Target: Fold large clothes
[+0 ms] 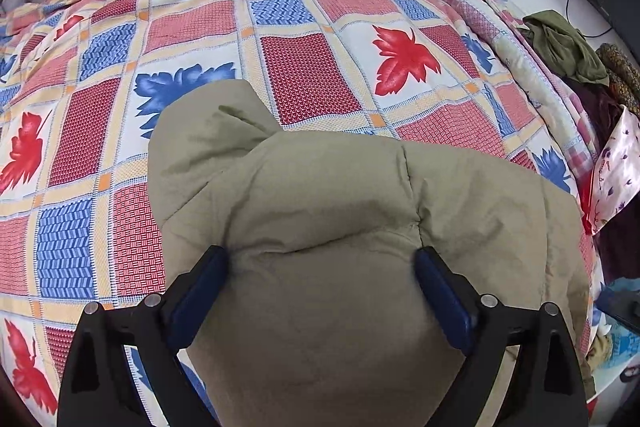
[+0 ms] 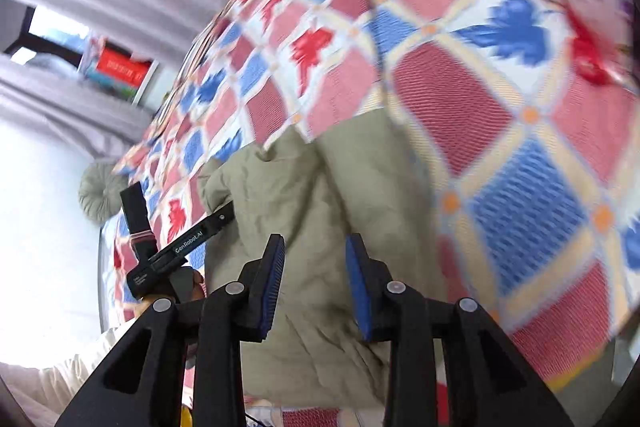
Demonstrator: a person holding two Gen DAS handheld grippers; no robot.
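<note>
Both grippers, left (image 1: 322,259) and right (image 2: 315,247), agape above olive padded jacket (image 1: 320,195) on patchwork bedspread (image 1: 296,27).

Open patterned bedspread (image 1: 304,39) beyond puffy khaki coat (image 1: 340,227), heaped clothes (image 1: 568,55) crowding right edge

The left wrist view looks steeply down along its wide-set black fingers, close over a puffy khaki padded jacket (image 1: 320,227) on a red, blue and cream checked leaf-print bedspread (image 1: 280,7), facing the far bed edge. The blurred right wrist view sits close above the same jacket (image 2: 304,227) and bedspread (image 2: 500,107), tilted sideways; both views share them
</note>
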